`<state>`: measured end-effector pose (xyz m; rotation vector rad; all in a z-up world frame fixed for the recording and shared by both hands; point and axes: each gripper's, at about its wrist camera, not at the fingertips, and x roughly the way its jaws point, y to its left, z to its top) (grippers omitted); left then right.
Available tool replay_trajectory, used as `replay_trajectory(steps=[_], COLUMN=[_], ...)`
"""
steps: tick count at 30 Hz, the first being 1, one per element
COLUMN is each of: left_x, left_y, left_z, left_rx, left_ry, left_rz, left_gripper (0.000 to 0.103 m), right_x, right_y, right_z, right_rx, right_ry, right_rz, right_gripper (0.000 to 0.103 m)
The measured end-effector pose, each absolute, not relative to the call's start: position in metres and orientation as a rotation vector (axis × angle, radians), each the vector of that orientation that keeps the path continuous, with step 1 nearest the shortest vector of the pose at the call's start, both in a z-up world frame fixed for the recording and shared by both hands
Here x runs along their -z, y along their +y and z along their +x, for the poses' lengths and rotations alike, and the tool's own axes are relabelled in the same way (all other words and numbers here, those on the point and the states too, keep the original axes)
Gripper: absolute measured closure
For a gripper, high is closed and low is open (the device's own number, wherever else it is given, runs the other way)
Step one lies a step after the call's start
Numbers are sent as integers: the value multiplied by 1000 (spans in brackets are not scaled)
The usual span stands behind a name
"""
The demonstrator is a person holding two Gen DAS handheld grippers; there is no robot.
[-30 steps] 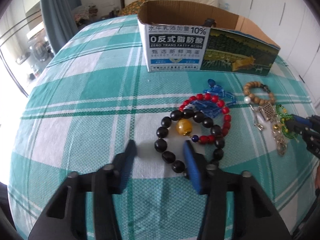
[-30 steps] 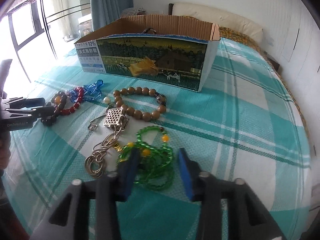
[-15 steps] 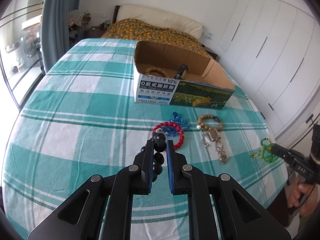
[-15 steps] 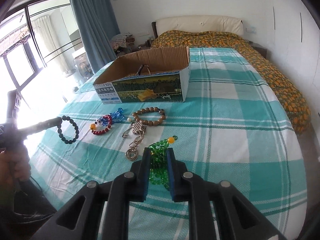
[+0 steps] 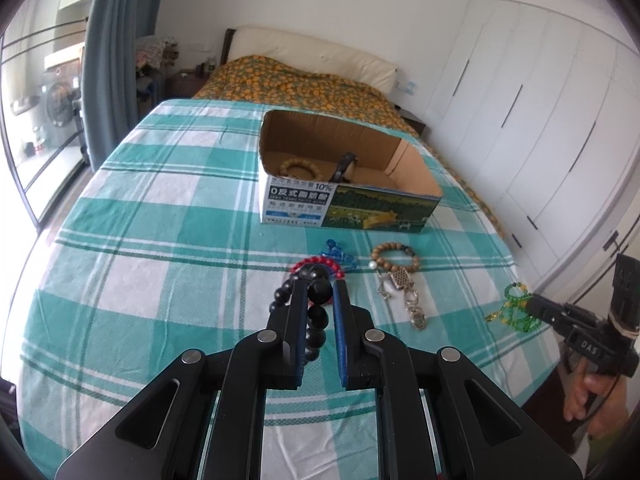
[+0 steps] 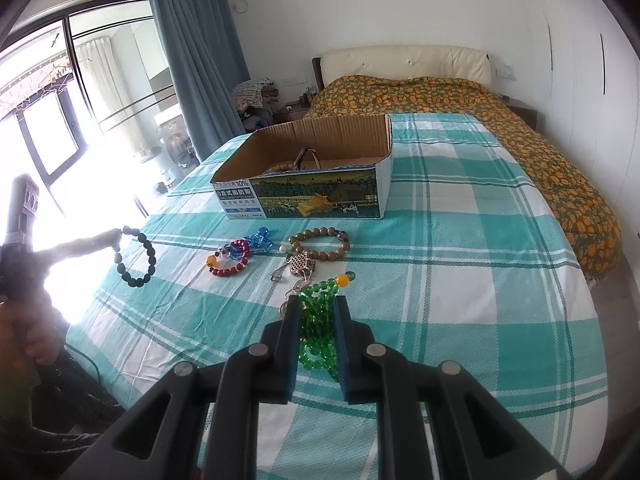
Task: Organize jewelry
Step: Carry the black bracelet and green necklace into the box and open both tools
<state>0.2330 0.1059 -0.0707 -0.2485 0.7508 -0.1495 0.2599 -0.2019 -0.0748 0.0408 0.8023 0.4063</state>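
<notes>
- The left gripper (image 5: pixel 319 294) has its fingers (image 5: pixel 297 304) closed on a black bead bracelet (image 5: pixel 318 292), which hangs in a loop from the tips, lifted clear of the checked cloth (image 5: pixel 160 272).
- The right gripper (image 6: pixel 317 316) has its fingers (image 6: pixel 291 320) clamped on a green bead bracelet (image 6: pixel 318 320), which is bunched between them, with a yellow bead poking out beyond the tips.
- Beyond the left fingers, a red bead bracelet (image 5: pixel 335 268) and a blue trinket (image 5: pixel 336 250) lie on the cloth, touching each other.
- To the right of them lie a brown bead bracelet (image 5: pixel 392 258) and a metal keychain (image 5: pixel 412 304) trailing back from it.
- Farther ahead of both pairs of fingers stands an open cardboard box (image 5: pixel 296 204); a tan bead bracelet (image 5: pixel 296 168) and a dark band (image 5: pixel 344 166) rest inside it.
- The surface carrying everything is a bed (image 6: pixel 480 184) spread with the teal and white cloth; a curtain (image 6: pixel 196 60) hangs at the left.
</notes>
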Motion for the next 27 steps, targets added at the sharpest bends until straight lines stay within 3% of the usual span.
replay_trajectory(steps=[18,27], left_x=[53,13], left_y=[107,110], left_z=[247,291], left_rx=[181,211], left_ry=[744,688], left_rz=[-274,-276], left_gripper=[92,93], right_x=[80,45], right_y=[-193,-178], right_z=[266,321], right_rx=[-462,-510], right_ry=[826,778], right_rz=[71,7], right_gripper=[87,87])
